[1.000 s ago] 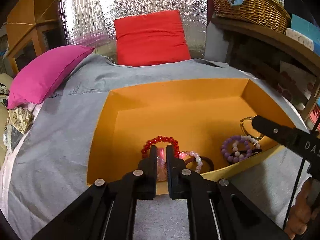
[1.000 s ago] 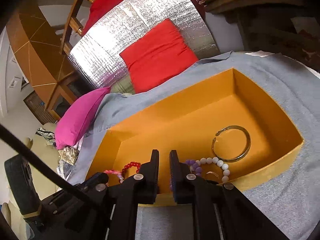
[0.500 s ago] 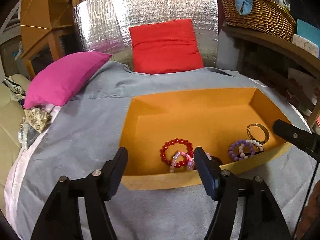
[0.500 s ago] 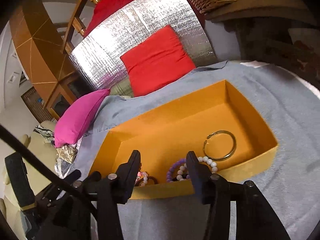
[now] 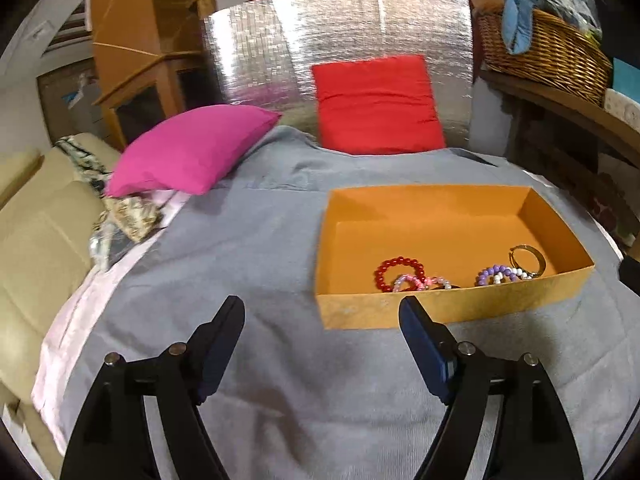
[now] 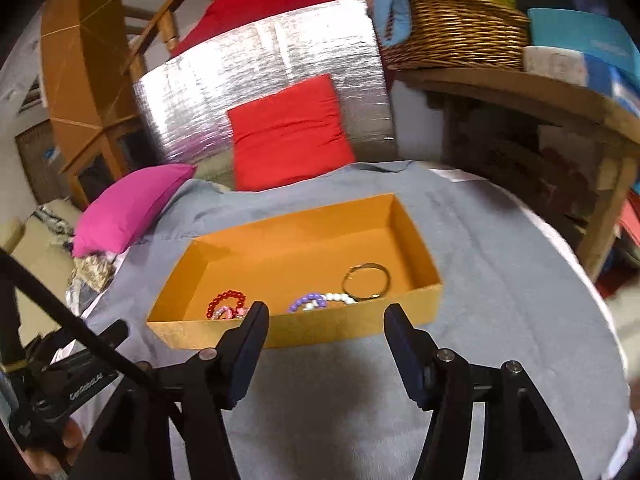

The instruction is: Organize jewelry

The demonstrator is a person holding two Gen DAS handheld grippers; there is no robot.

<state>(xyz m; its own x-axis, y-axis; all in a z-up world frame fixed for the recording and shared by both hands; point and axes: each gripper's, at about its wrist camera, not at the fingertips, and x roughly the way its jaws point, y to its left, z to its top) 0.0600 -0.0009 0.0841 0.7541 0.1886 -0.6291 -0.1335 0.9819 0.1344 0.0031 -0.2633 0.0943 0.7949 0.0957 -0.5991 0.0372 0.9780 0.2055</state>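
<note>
Both wrist views face orange box [image 5: 448, 312] near.

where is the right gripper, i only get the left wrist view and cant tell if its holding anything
Observer: The right gripper holds nothing. Its jaws have just been opening and stand apart, empty, short of the near wall of the orange box.
Operator: is the bangle clear of the beads
Observer: Not quite. In the right wrist view the metal bangle lies flat at the box's right end, and its near rim seems to touch the white and purple bead bracelet.
Operator: can you see my gripper from there
Observer: Only the body of the left gripper, at the lower left edge, with a hand under it.
</note>
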